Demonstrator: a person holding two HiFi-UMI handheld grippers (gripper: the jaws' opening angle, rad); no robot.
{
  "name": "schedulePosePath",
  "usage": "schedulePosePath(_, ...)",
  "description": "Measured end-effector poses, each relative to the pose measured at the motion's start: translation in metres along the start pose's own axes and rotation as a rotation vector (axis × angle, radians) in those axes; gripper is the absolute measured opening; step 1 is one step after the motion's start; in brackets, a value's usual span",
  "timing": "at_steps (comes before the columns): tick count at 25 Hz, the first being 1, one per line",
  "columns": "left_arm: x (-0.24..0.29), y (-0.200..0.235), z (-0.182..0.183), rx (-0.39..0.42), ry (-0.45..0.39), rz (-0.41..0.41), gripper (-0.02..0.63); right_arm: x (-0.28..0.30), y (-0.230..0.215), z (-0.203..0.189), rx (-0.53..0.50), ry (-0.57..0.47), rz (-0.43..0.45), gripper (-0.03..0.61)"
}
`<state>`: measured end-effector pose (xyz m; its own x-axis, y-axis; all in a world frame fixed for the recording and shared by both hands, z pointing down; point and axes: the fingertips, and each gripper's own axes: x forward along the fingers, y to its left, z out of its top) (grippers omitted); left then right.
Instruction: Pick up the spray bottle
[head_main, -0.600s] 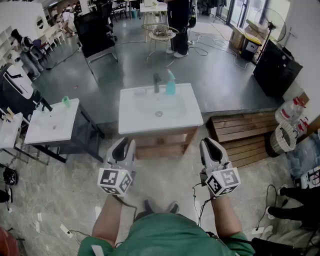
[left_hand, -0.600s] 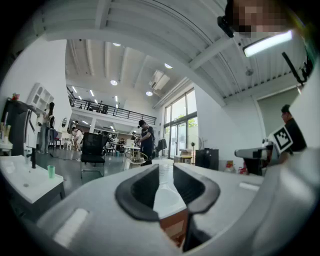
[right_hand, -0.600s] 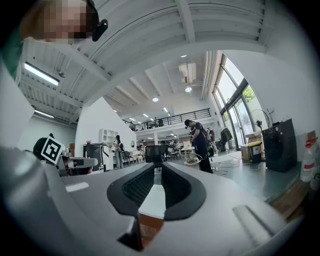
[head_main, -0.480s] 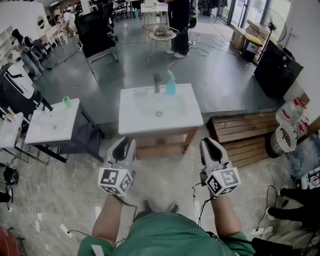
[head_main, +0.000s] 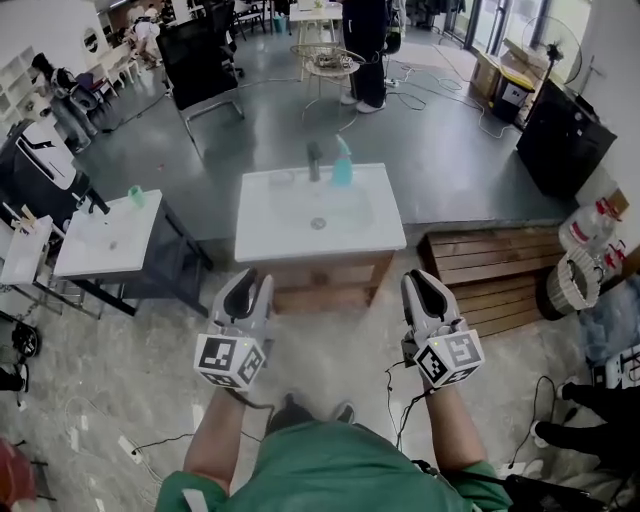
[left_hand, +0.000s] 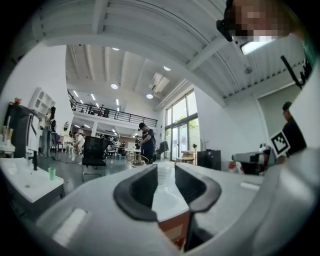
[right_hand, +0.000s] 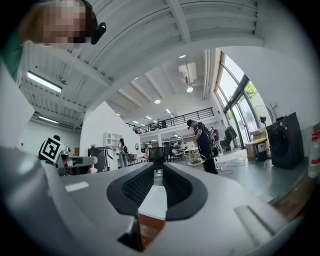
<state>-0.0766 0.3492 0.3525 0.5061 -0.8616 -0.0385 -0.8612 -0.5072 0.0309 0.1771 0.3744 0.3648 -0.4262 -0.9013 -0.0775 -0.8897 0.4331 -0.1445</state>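
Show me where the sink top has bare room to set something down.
Bare: the flat margins left and right of the basin, and the front strip of the sink top. Crowded: the back edge, where the faucet and spray bottle stand side by side.

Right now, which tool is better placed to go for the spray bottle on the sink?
Probably the right tool: the spray bottle stands right of the faucet, which would hinder the left tool. Both are open, empty and well short of it.

Head view looks steeply down from above; both gripper views face forward, low, sharing the washstand (head_main: 268, 238) ahead.
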Motion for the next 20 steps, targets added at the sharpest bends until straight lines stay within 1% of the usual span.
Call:
schedulePosePath(1, -0.001, 0.000, -0.001, 0.001, -0.001, 0.013, 0.113, 0.001, -0.004, -0.002, -0.004, 0.004, -0.001, 0.053)
schedulePosePath(2, -0.001, 0.000, -0.002, 0.002, 0.000, 0.025, 0.126, 0.002, -0.007, -0.003, -0.009, 0.008, -0.001, 0.078)
schedulePosePath(3, -0.001, 0.000, -0.003, 0.005, 0.003, 0.035, 0.140, 0.003, -0.010, -0.003, -0.012, 0.013, -0.002, 0.116)
schedulePosePath(4, -0.001, 0.000, -0.003, 0.007, 0.008, 0.043, 0.149, 0.005, -0.011, -0.003, -0.016, 0.016, 0.000, 0.137)
schedulePosePath(8, 0.003, 0.006, -0.003, 0.010, 0.016, 0.063, 0.166, 0.014, -0.014, -0.002, -0.038, 0.011, 0.020, 0.138)
schedulePosePath(13, 0.027, 0.020, -0.013, 0.005, 0.028, 0.065, 0.178, 0.039, -0.025, -0.007, -0.033, 0.012, 0.019, 0.138)
schedulePosePath(16, 0.046, 0.035, -0.018, -0.012, 0.031, 0.060, 0.178, 0.056, -0.031, -0.013, -0.025, 0.028, 0.013, 0.137)
schedulePosePath(20, 0.078, 0.066, -0.023, -0.031, 0.034, 0.043, 0.178, 0.093, -0.038, -0.019, -0.024, 0.047, -0.002, 0.137)
